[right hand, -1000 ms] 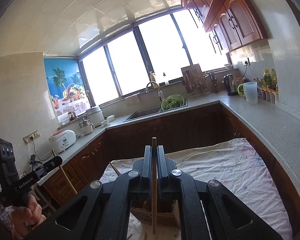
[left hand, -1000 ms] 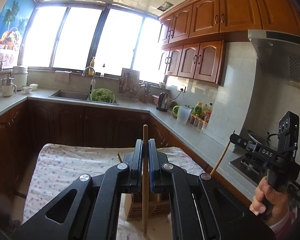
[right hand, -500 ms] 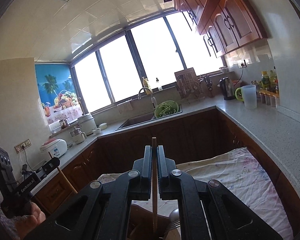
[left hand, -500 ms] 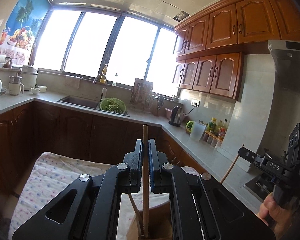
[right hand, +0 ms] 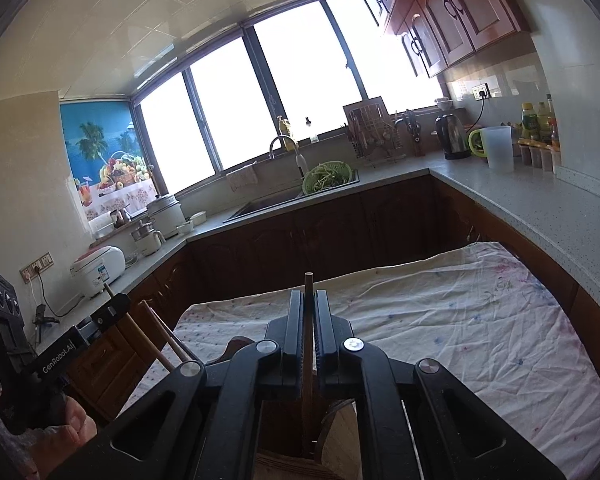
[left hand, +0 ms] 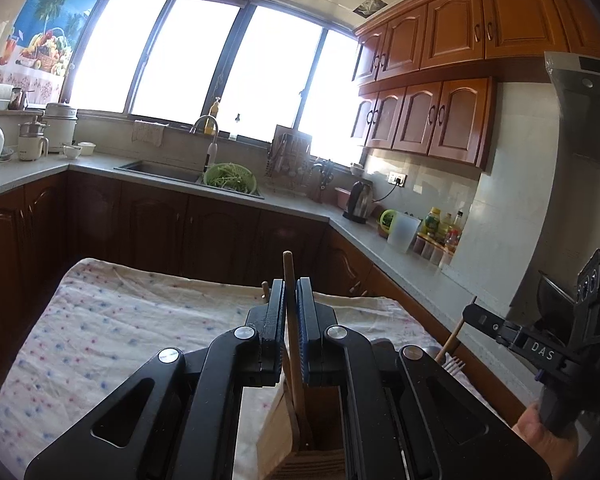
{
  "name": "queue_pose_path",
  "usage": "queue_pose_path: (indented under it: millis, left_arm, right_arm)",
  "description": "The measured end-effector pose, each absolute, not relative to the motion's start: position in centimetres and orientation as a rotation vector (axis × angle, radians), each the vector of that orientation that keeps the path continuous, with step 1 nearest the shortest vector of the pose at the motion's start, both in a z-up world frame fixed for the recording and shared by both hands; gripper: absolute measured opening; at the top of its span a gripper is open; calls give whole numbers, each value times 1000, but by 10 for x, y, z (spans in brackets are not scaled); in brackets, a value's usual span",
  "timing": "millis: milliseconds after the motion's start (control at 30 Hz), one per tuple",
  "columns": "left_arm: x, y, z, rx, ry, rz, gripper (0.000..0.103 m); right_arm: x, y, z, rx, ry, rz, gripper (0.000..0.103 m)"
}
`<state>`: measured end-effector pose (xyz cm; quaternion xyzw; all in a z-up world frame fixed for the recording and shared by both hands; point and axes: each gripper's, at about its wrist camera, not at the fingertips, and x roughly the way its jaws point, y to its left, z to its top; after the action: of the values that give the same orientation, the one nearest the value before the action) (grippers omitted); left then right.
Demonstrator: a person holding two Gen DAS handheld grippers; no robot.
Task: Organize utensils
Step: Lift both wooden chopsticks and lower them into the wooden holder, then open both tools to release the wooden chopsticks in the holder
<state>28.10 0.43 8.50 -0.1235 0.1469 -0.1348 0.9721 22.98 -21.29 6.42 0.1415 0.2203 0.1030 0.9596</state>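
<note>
My left gripper (left hand: 291, 292) is shut on a wooden chopstick (left hand: 289, 276) that stands upright, its lower end inside a wooden utensil holder (left hand: 284, 436) just below the jaws. My right gripper (right hand: 308, 300) is shut on another wooden chopstick (right hand: 308, 284), whose lower end also reaches into the holder (right hand: 340, 436). The holder stands on a table with a dotted white cloth (left hand: 120, 320). Each gripper shows at the edge of the other's view, the right one (left hand: 476, 314) and the left one (right hand: 116, 304), both with a stick in the jaws. A fork's tines (left hand: 454, 366) stick up beside the holder.
Dark wood cabinets and a grey countertop (right hand: 540, 208) wrap around the table. A sink with a green colander (left hand: 230, 178), a kettle (left hand: 360, 202), a plastic jug (left hand: 402, 234) and bottles stand on the counter. The cloth (right hand: 460, 320) stretches beyond the holder.
Both grippers have come down over the holder with their chopsticks. The stick ends now sit inside it, and the holder fills the bottom of both views.
</note>
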Motion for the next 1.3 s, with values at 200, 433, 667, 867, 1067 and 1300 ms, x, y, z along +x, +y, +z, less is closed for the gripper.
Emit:
queue_pose_path:
  millis: [200, 433, 667, 867, 1067, 1300]
  left_arm:
    - [287, -1, 74, -243, 346, -278, 6]
    - [286, -3, 76, -233, 356, -276, 6]
    - [284, -1, 81, -236, 380, -273, 9]
    - [260, 9, 88, -256, 348, -238, 66]
    - [234, 21, 86, -265, 366, -221, 84]
    - [200, 31, 74, -241, 416, -188, 92]
  right_arm:
    - [232, -219, 66, 297, 464, 206, 5]
    - [233, -221, 65, 310, 474, 203, 5]
    - [235, -226, 67, 346, 487, 226, 14]
    - [217, -231, 78, 368, 439, 235, 74]
    - [191, -233, 83, 365, 418, 234, 99]
    - [153, -232, 73, 330, 443, 214, 102]
